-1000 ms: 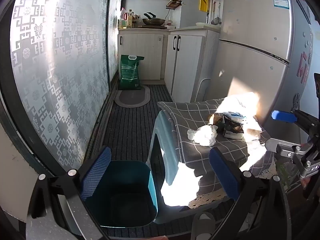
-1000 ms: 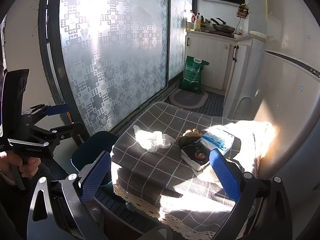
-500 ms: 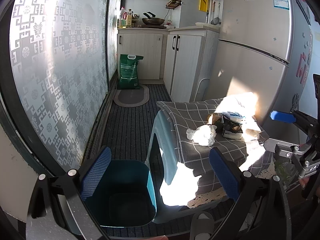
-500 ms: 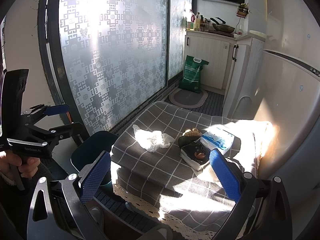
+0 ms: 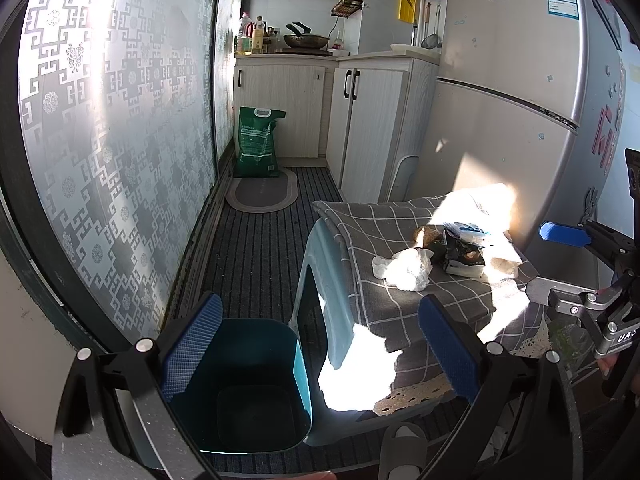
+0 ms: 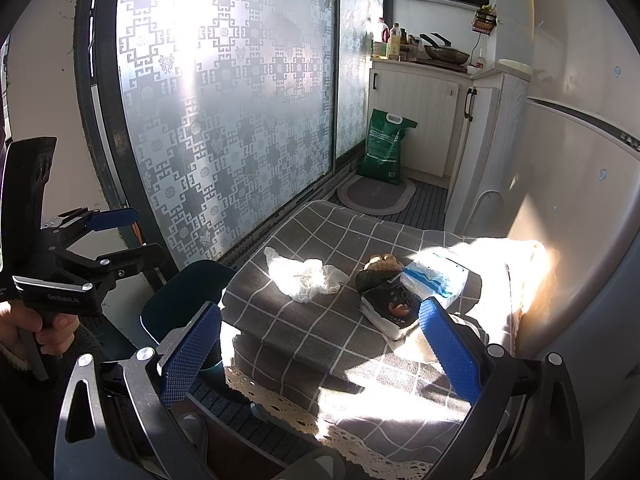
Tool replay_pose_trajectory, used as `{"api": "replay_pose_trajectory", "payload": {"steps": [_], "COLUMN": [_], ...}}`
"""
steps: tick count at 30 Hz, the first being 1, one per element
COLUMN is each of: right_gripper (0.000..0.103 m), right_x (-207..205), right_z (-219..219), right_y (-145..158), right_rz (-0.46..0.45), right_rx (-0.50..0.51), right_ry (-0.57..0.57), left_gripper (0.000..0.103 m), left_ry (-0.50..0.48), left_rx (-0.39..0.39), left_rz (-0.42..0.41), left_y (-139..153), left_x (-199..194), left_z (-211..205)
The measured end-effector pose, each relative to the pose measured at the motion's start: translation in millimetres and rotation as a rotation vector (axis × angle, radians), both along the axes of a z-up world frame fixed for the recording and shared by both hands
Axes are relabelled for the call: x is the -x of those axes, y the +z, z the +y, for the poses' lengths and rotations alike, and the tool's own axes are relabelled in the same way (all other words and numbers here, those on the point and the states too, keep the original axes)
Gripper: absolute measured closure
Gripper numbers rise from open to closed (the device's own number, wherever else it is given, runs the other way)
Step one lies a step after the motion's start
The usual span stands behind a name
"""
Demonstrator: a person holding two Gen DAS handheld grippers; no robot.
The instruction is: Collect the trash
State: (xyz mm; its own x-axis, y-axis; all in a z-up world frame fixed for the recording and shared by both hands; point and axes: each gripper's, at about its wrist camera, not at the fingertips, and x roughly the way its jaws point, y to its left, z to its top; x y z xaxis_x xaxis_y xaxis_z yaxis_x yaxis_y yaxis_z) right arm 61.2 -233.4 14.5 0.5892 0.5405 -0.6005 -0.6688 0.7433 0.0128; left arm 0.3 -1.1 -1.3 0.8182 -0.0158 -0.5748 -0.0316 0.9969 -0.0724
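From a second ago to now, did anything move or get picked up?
Almost nothing. The left tongs drifted a touch, so the table looks slightly farther. Nothing was grabbed or dropped. Both tongs stay open and empty, the right tongs too. The crumpled white bag, the dark packet and the blue-and-white pack lie where they were on the checked cloth; the teal bin hasn't moved.

Both units are presenting black frames, silver screws and blue textured pads (image 5: 191, 351); left gripper (image 6: 116, 240) housing is showing pale lettering; a dark sleeve (image 6: 86, 346) is showing.
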Motion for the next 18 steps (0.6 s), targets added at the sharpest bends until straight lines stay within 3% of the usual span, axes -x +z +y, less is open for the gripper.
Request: {"api": "replay_pose_trajectory", "payload": {"steps": [18], "right_gripper": [0.003], "right_x": [-0.2], "right_z": [0.5], "right_y": [-1.5], "right_rz": [0.003], "right_rx": [0.005], "right_ry": [0.002], "left_gripper": [0.003], "left_ry": [0.000], "left_rx": [0.001], "left_rz": [0.001], "left_y": [-0.8], "left_x": [-0.3], "left_z": [0.7]}}
